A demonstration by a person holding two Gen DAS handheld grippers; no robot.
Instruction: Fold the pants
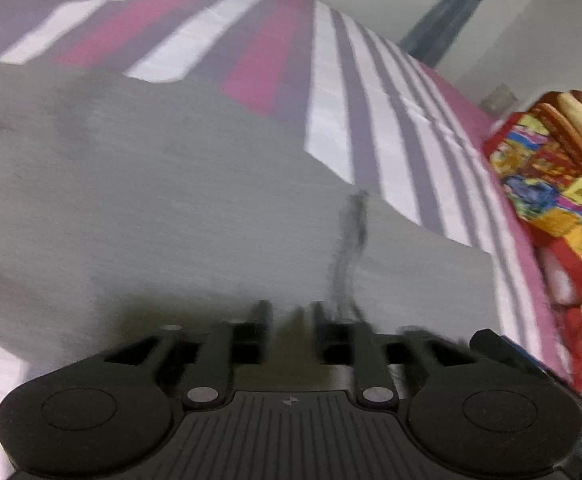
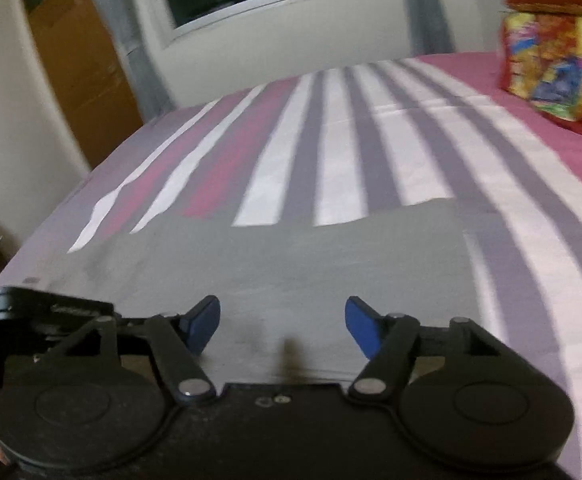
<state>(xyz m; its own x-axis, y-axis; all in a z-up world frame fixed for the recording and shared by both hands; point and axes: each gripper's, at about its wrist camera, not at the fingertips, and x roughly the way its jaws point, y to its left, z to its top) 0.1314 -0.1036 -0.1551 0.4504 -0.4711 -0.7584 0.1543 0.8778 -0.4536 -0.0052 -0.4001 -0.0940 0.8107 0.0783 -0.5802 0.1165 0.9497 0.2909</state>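
Grey fabric, the pants, lies spread flat on the striped bedsheet and serves as the reference landmark. The multicoloured blanket is stacked beyond the right-hand edge of the pants, well apart from them.

Gripper state:
- Left gripper: jaws parted by a narrow gap, low over the near part of the pants. No cloth is visible between the pads; released. A dark cord lies on the pants, running up from just beside the right finger.
- Right gripper: jaws wide apart, blue pads clear of the cloth, above the near edge of the pants; released.

Risks (judgement):
- The dark cord sits next to the left fingers. A closing grasp there may catch the cord instead of the cloth and drag the layer askew.
- Both views are motion-blurred; a grasp made while the hands travel may miss the edge or take only one layer.
- The far edge of the pants is wavy, so a fold made from it may come out uneven.

Writing: a small pale mark at the lower right of the left wrist view is cut off and cannot be read reliably. No brand is legible.
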